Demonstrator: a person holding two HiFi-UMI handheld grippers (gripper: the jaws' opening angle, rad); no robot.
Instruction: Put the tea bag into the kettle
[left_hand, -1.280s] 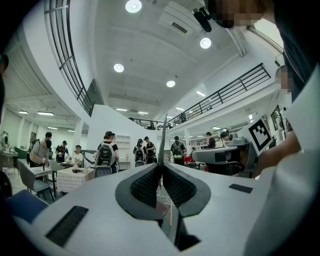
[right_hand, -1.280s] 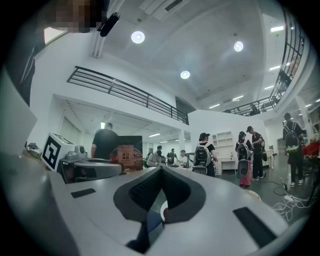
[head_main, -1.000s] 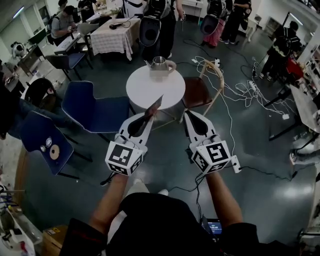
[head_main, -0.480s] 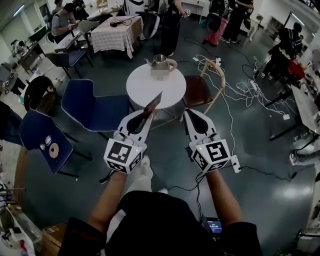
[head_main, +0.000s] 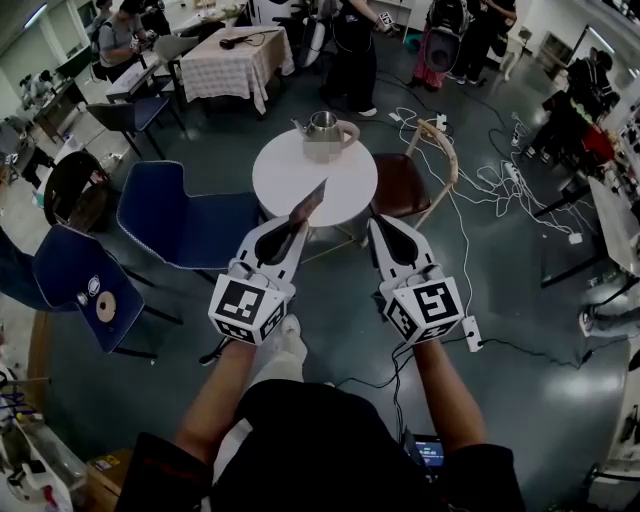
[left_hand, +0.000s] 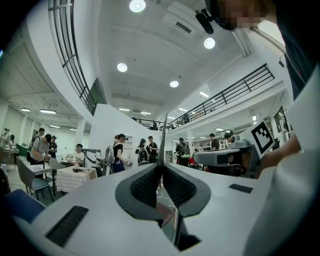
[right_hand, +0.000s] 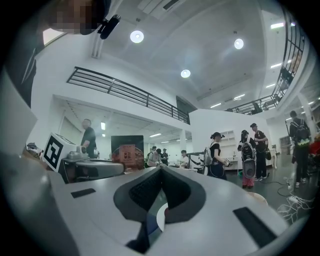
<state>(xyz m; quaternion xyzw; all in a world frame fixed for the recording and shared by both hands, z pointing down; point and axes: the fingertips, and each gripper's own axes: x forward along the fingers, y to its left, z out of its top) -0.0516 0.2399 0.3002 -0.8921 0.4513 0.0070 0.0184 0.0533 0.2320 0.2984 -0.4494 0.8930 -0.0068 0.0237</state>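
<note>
The left gripper (head_main: 295, 230) is clamping the tea bag (head_main: 310, 203) at its jaw tips. The flat packet is sticking out along the jaws, long axis pointing toward the kettle (head_main: 322, 125) on the round white table (head_main: 285, 180). The right gripper (head_main: 377, 226) is holding its jaws together on nothing.

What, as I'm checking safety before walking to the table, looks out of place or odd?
Loose cables sprawl across the floor right of the table, a possible trip hazard. Otherwise nothing stands out: the kettle stands upright on it, and the tea bag is clamped in the left hand-held gripper.
</note>
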